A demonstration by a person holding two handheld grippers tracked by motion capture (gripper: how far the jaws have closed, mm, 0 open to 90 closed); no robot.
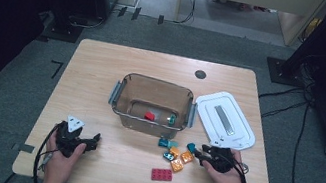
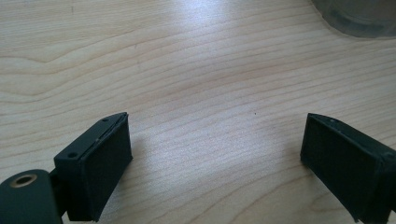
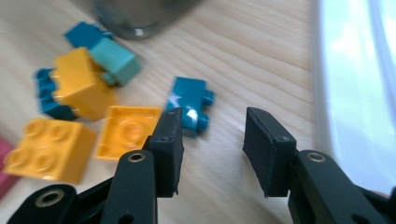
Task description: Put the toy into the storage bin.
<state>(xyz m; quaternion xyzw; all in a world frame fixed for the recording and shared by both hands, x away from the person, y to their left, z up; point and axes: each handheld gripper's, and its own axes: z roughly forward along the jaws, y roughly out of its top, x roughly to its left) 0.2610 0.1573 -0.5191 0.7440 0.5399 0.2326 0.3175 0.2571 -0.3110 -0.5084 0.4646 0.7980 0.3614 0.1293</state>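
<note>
Right gripper jaws parted, nothing between – teal brick just ahead; centre over it, then close squarely. Left gripper spread wide, empty

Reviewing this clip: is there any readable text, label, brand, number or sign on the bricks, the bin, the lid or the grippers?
None can be read: the toy bricks, the clear plastic bin, the white lid, the left gripper and the right gripper show no lettering.
The dark round mark on the table is too small to tell.
</note>
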